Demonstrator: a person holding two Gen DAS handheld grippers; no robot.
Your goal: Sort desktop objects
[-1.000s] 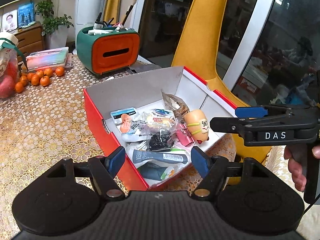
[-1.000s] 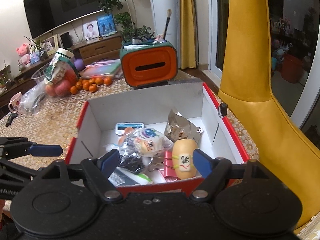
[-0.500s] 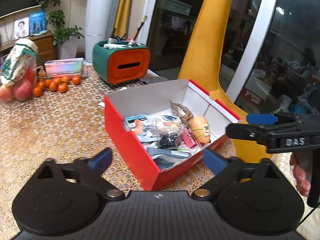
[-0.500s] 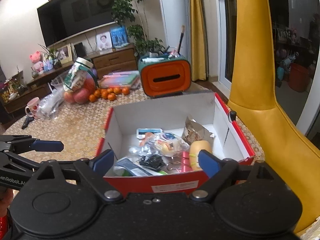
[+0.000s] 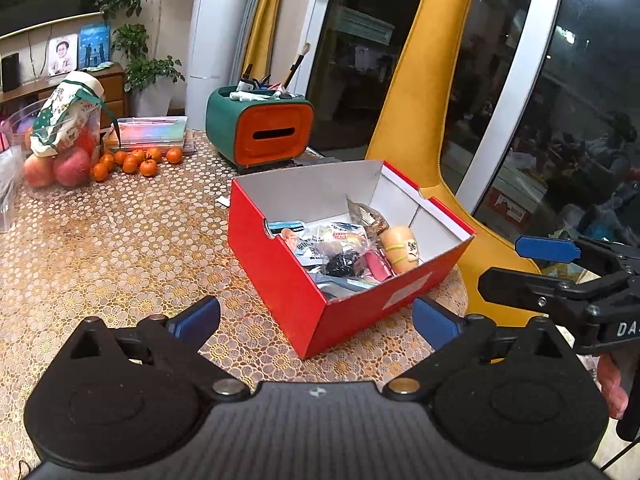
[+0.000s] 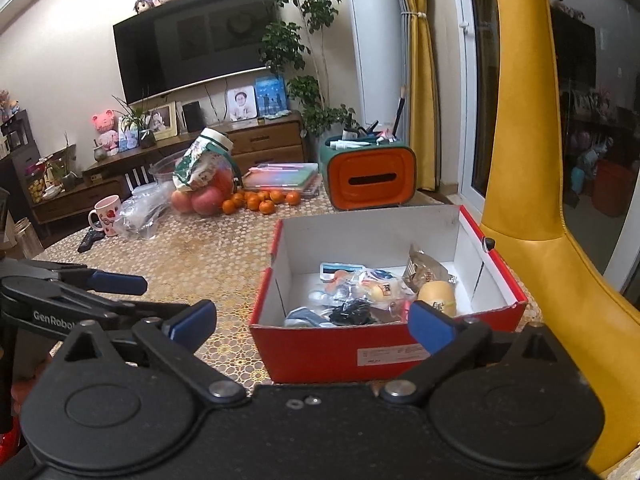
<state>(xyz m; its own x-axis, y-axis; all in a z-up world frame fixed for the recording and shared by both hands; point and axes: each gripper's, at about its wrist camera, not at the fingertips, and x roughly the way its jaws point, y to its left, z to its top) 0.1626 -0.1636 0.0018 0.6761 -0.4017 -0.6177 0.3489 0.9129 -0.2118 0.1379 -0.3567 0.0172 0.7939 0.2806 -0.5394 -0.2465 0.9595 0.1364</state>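
Observation:
A red box with white inside [image 5: 280, 264] [image 6: 320, 344] stands on the lace-patterned table. It holds several small items: plastic snack packets [image 5: 324, 240], a tan egg-shaped toy [image 5: 400, 246] [image 6: 438, 296], a pink item [image 5: 378, 266] and black clips [image 6: 352, 312]. My left gripper [image 5: 314, 320] is open and empty, pulled back in front of the box's near corner. My right gripper [image 6: 312, 322] is open and empty, level with the box's front wall. The right gripper also shows in the left wrist view [image 5: 532, 268], right of the box.
A green and orange pen holder box [image 5: 264, 132] [image 6: 368, 172] stands behind the box. Small oranges [image 5: 136, 160], a bag of apples [image 5: 60, 148] and a clear case [image 5: 152, 132] lie at the far left. A mug [image 6: 106, 216] stands far left. A yellow chair [image 6: 528, 184] is at the right.
Both grippers have pulled back and up from over the box, so the box now looks smaller and farther. Both sets of jaws stand wider apart.

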